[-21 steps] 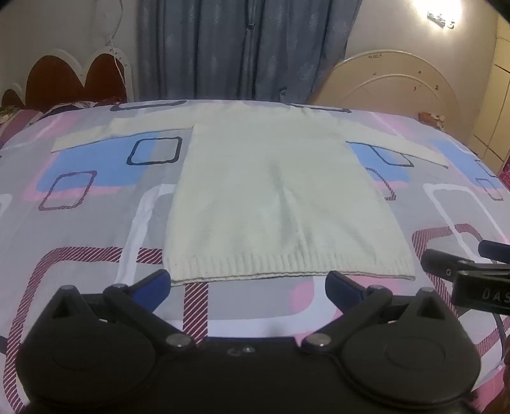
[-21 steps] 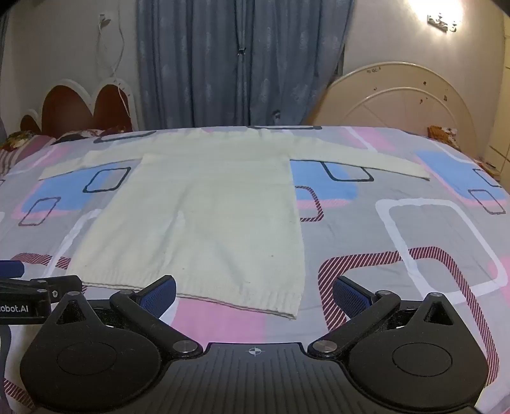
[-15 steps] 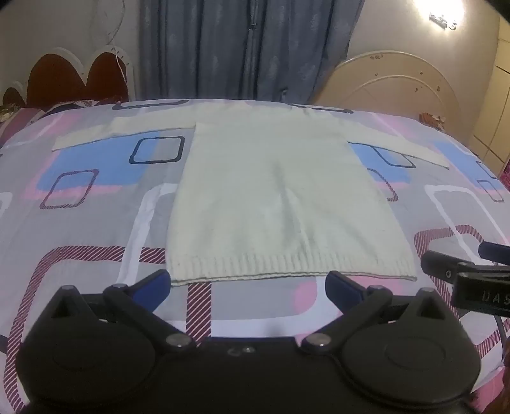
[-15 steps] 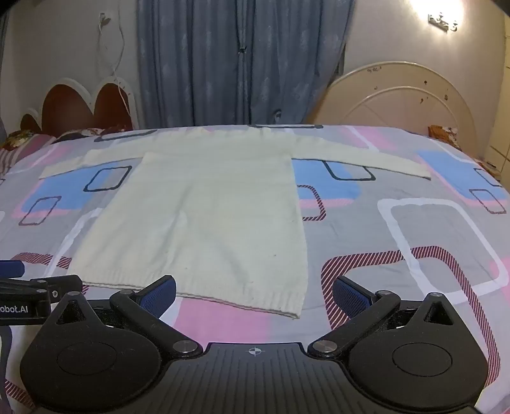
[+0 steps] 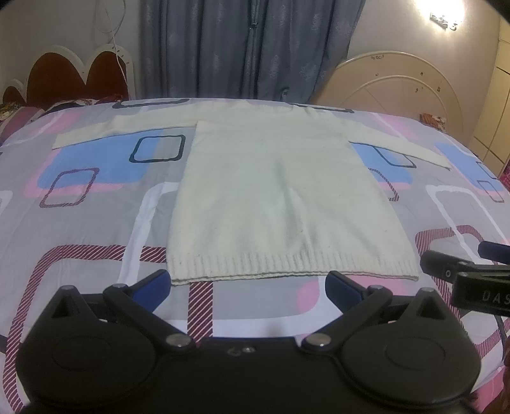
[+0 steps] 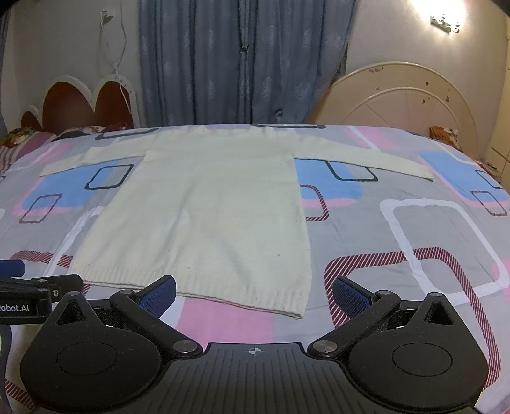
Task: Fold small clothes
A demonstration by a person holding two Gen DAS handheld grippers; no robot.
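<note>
A cream knit sweater [image 5: 280, 194] [image 6: 204, 216] lies flat on the bed with both sleeves spread out sideways and its ribbed hem nearest me. My left gripper [image 5: 248, 283] hovers open just short of the hem's left half, nothing between its blue pads. My right gripper [image 6: 253, 289] is open too, near the hem's right corner, also holding nothing. Each gripper shows at the edge of the other's view: the right gripper [image 5: 459, 270] at the right edge of the left wrist view, the left gripper [image 6: 35, 286] at the left edge of the right wrist view.
The bed sheet [image 5: 95, 223] is grey with pink, blue and striped squares. A dark red headboard [image 5: 73, 76] stands at the back left, blue curtains [image 5: 242, 47] behind, a cream headboard [image 5: 398, 92] at the back right, and a lit wall lamp [image 6: 443, 19] at the upper right.
Both views have shifted very slightly; the sweater lies as before and both grippers stay open.
</note>
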